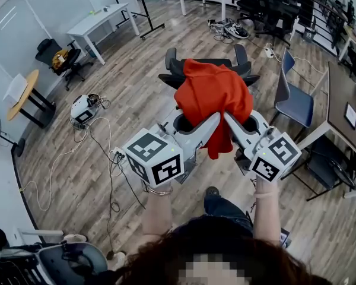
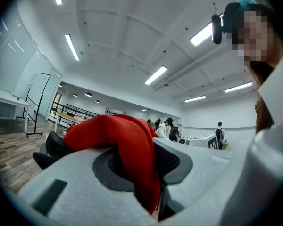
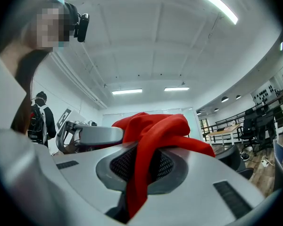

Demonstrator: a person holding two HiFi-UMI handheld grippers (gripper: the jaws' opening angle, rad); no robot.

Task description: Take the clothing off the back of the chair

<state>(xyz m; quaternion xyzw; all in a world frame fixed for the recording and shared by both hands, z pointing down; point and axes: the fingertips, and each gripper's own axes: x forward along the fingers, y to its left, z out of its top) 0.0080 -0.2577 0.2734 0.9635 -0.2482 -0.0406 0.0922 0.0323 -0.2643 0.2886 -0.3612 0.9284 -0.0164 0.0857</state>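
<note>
A red garment [image 1: 212, 96] hangs bunched over a black office chair [image 1: 173, 70], covering its back. My left gripper [image 1: 217, 119] is shut on the garment's near edge, and my right gripper [image 1: 228, 117] is shut on it right beside, so the two tips almost meet. A loose fold dangles below the tips. In the left gripper view the red cloth [image 2: 127, 149] is pinched between the jaws, with the chair's black armrest [image 2: 54, 147] behind. The right gripper view shows the cloth [image 3: 148, 154] clamped the same way, with the left gripper [image 3: 92, 135] alongside.
A blue chair [image 1: 291, 100] and a dark desk [image 1: 344, 108] stand to the right. Cables and a small white device [image 1: 83, 108] lie on the wood floor at left. White tables [image 1: 101, 19] stand at the back left, and more black chairs [image 1: 267, 5] at the back.
</note>
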